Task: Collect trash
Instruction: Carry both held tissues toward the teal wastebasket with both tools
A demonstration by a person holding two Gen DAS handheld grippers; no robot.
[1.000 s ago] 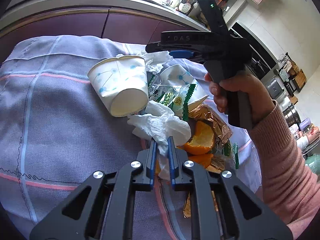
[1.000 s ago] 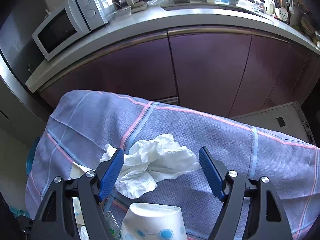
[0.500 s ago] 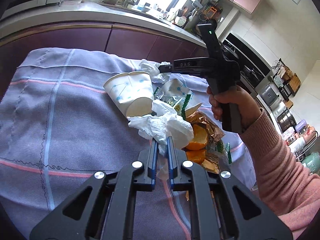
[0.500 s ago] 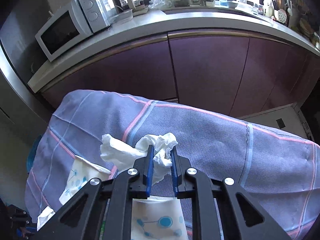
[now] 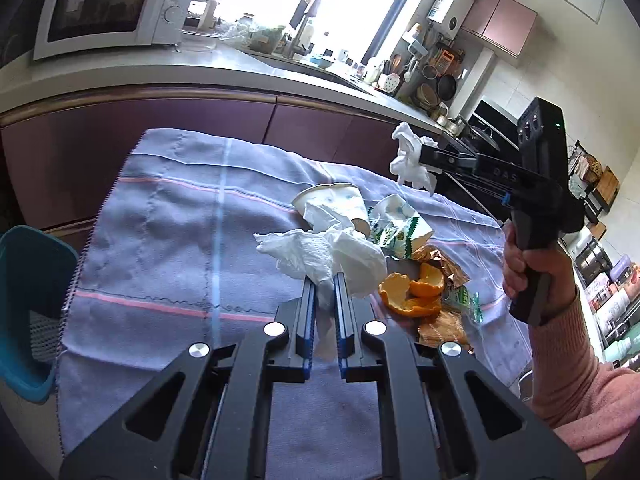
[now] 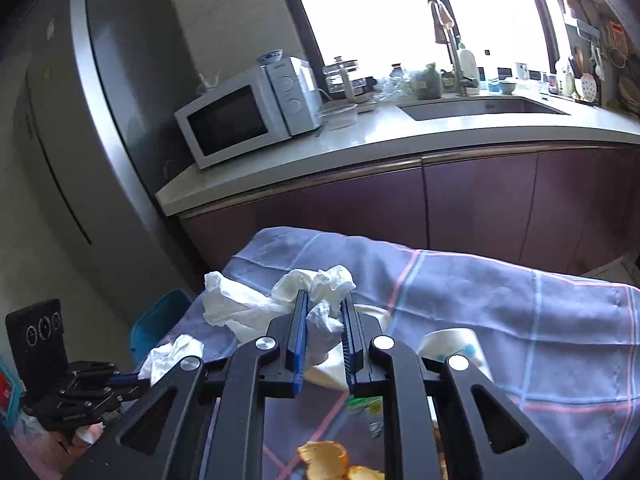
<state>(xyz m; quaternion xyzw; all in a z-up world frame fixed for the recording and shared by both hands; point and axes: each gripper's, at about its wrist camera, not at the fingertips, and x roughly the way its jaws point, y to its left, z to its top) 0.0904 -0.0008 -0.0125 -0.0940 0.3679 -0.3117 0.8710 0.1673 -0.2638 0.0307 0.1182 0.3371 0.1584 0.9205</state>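
left gripper point(image 5: 323, 280) is clenched on a crumpled white tissue point(image 5: 320, 250), which fans out past the fingertips toward 11 and 1 o'clock, above the desk. right gripper point(image 6: 323, 300) is clenched on a second white tissue wad point(image 6: 314, 284); from the left wrist view that wad point(image 5: 408, 156) hangs off the right gripper tip at 2 o'clock, clear of the desk. a hand point(image 5: 532, 272) in a pink sleeve point(image 5: 584, 360) grips the right handle.

desk is covered by a blue-grey cloth point(image 5: 168, 240) with pink stripes. rest of the trash sits in a pile at centre-right of the cloth: two tipped paper cups point(image 5: 336, 204), touching each other, a green-white snack wrapper point(image 5: 394, 236) just beside them, orange peel point(image 5: 416, 292) at 3 o'clock of the left gripper tips, gold foil wrapper point(image 5: 440, 268) under the peel.

teal basket point(image 5: 28, 300) stands off the cloth's left edge at 9 o'clock. microwave point(image 5: 108, 4) on the kitchen counter at 11 o'clock.
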